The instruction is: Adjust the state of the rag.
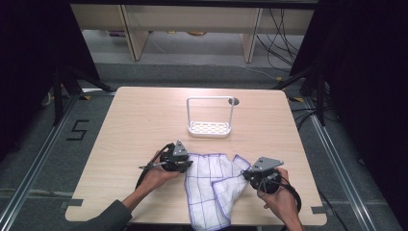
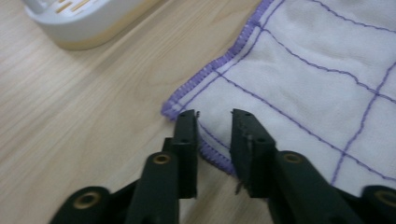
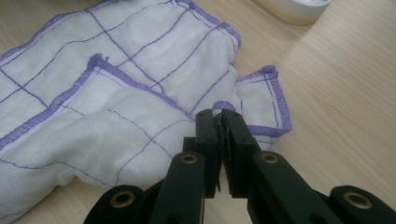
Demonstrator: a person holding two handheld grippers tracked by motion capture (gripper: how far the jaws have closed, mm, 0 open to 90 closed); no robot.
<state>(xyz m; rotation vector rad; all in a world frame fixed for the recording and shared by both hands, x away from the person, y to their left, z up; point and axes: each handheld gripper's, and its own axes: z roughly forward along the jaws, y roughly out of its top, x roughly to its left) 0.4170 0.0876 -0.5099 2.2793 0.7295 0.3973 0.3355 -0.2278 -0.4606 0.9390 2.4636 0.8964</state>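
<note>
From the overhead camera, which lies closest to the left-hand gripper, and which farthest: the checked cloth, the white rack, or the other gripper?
Measured from the left gripper in the high view:
1. The checked cloth, right at its jaws, just to its right.
2. The white rack, farther back on the table, behind and slightly right.
3. The right gripper, across the cloth at the near right.
The rack and the right gripper are nearly tied.

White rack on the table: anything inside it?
In the high view, the white rack shows a bare slotted base under its handle loop. Nothing inside. The checked cloth lies apart, nearer the person.
</note>
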